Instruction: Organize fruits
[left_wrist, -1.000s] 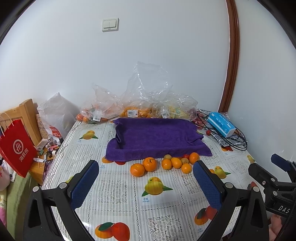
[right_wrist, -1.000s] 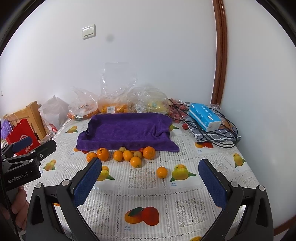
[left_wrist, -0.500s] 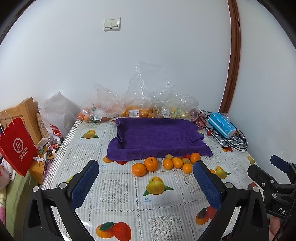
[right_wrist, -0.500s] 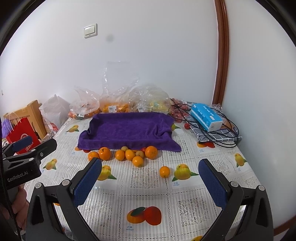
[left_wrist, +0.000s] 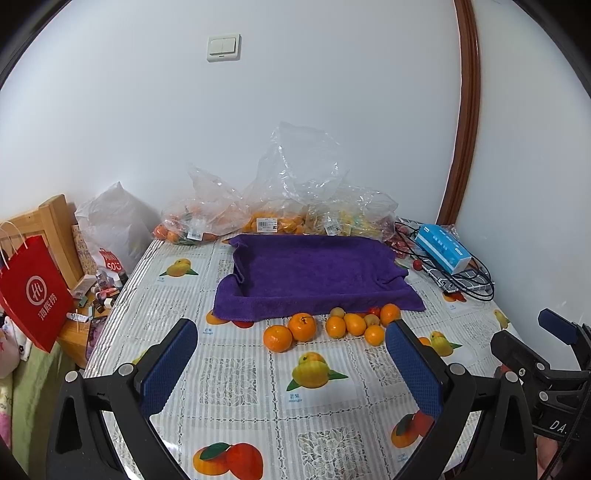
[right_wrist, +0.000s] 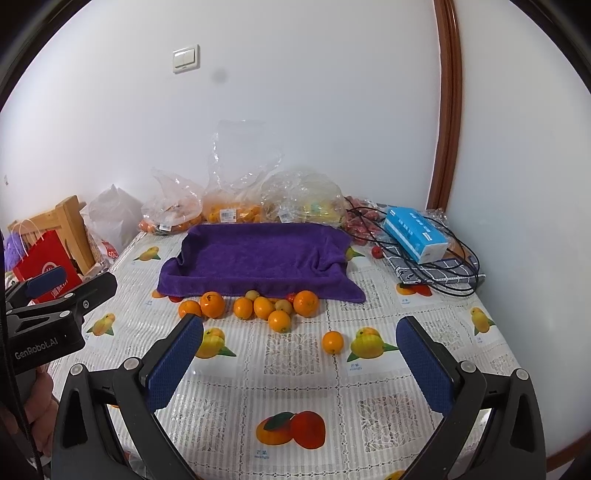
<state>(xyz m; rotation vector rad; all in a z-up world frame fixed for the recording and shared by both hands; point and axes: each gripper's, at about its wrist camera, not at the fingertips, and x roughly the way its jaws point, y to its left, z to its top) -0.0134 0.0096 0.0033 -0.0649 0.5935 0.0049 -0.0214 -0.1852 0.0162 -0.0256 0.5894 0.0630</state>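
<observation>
Saw both views bright, evenly lit, soft light from above, source out of frame. Shadows faint. Wall (left_wrist: 332, 92) slightly washed out. Strong fisheye bend at edges, door frame (right_wrist: 448, 103) curved, black corners. Dark smudge (right_wrist: 220, 75) on right view. Plastic bags (left_wrist: 295, 184) showed mild glare. Focus sharp.

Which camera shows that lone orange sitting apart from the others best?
The right wrist view: the lone orange lies in the open between the spread fingers, clear of the cluster. In the left wrist view the left gripper's finger hides all but a sliver of it.
</observation>
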